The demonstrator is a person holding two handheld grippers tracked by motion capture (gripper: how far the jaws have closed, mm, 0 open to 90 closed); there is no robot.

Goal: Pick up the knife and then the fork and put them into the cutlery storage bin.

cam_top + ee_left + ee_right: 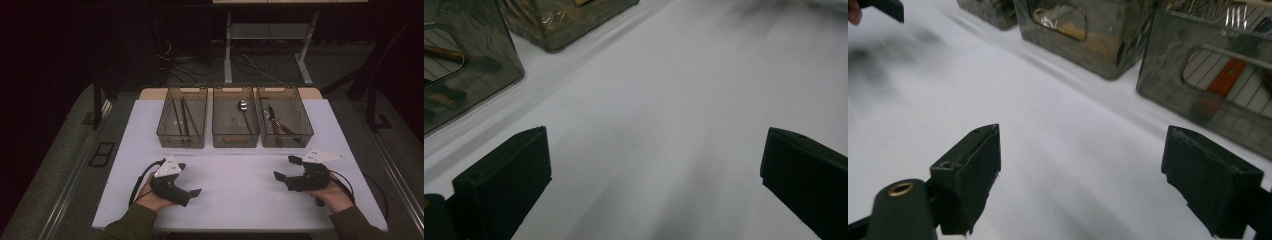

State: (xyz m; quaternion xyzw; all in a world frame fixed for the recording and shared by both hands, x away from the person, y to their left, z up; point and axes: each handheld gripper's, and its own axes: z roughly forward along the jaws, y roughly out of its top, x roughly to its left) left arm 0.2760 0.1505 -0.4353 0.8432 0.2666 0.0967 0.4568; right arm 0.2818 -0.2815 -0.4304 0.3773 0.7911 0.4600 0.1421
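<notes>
High view. White table top point(235, 185) carries three clear brownish bins in a row along its far part. Left bin point(182, 118): two chopsticks point(181, 117), lying lengthwise. Middle bin point(235, 117): one spoon point(244, 112), bowl toward the far end. Right bin point(285, 117): forks point(276, 124) with reddish-brown handles, crossed over one another. Near edge: left gripper point(196, 191) in the person's left hand, lying low over the bare white surface, pointing toward the table's middle; from this view its jaw gap is hard to read. Right gripper point(286, 168) in the right hand, near the right bin's front wall but apart from it, jaws spread wide, nothing between them. Both grippers well apart from each other, bare table between.

Left gripper view. Jaws stand far apart, empty; only white table top between them. Upper left corner: front walls of two bins; the nearer one shows a handle cutout with a chopstick end behind it.

Right gripper view. Jaws wide apart, empty, over the white surface. Right bin close at upper right, wall not touched; fork tines and an orange-brown handle visible through it. Middle bin farther along, centre top. The left gripper's tip shows at top left.
</notes>
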